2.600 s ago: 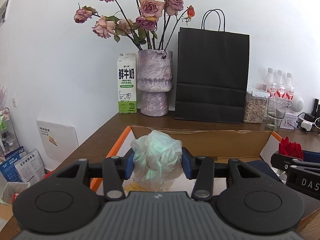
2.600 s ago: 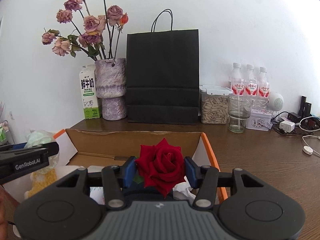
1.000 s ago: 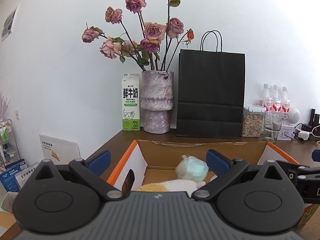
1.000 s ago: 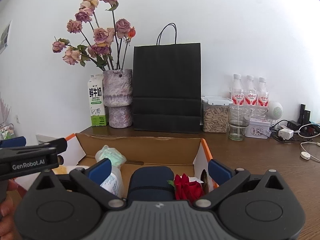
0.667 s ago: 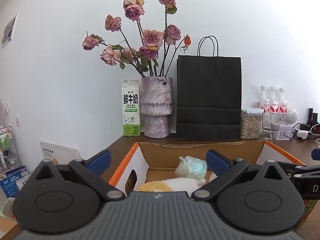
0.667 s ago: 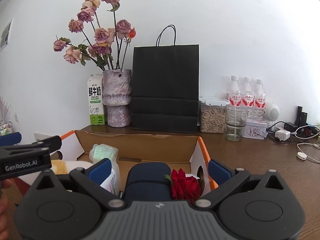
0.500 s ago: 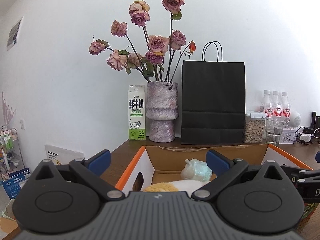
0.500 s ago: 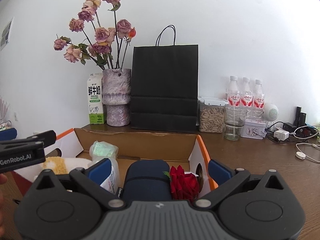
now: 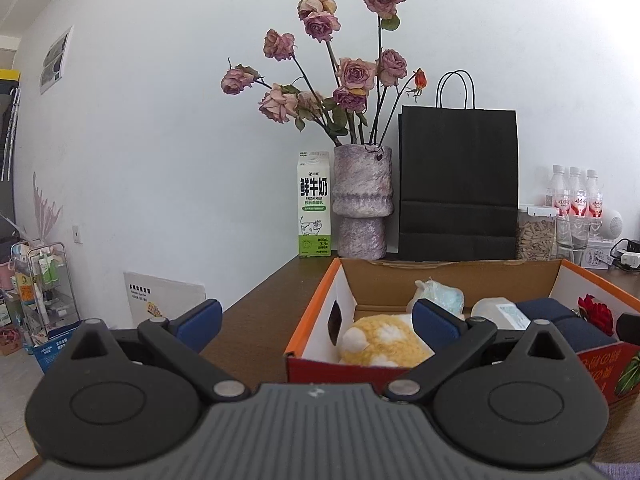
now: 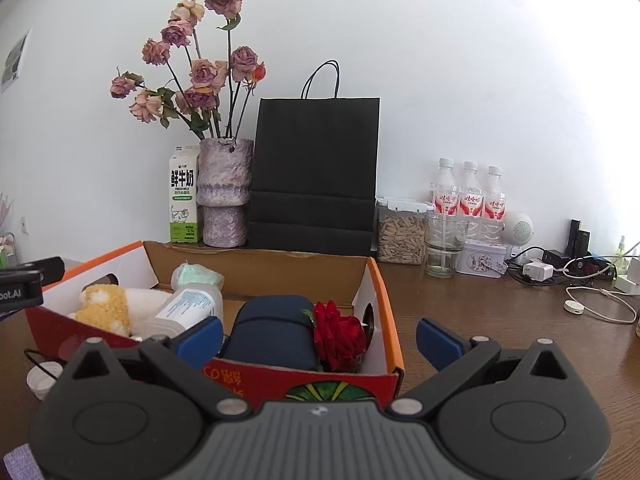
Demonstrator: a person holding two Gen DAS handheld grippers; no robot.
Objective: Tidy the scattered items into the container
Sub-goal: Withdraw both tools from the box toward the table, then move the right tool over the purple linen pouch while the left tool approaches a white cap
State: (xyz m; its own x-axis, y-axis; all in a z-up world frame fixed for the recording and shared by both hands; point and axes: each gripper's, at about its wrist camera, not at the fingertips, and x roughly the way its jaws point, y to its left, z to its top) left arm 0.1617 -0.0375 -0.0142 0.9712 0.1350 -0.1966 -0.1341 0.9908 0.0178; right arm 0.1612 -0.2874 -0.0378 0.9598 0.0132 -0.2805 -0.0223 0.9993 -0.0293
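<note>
The cardboard box (image 10: 382,292) sits on the brown table (image 10: 500,320) in front of me, with orange rims, white inner walls, a plain brown back wall and a red printed front panel, and the gathered things lie inside it. Against its right wall rests the red rose (image 10: 340,334), petals full and dark, touching a rolled navy bundle (image 10: 272,330) that lies lengthwise in the middle. Left of the bundle a white plastic bottle (image 10: 188,306) lies on its side with its label up, and behind it sits a crumpled pale green bag (image 10: 198,274) near the back wall. At the left end a yellow and white plush toy (image 9: 382,340) fills the near corner beside an oval handle hole in the side wall. My left claw (image 9: 316,318) hangs spread wide with nothing between its blue pads, just outside the box's near left corner. My right claw (image 10: 320,338) is likewise spread and empty, in front of the box's near right corner. Behind the box along the white wall stand a milk carton (image 10: 183,200), a mottled vase of dried roses (image 10: 226,192), a black paper bag (image 10: 316,176), a jar of seeds (image 10: 402,236), an empty glass (image 10: 444,246) and three water bottles (image 10: 470,196). White cables (image 10: 600,300) lie at the table's far right.
</note>
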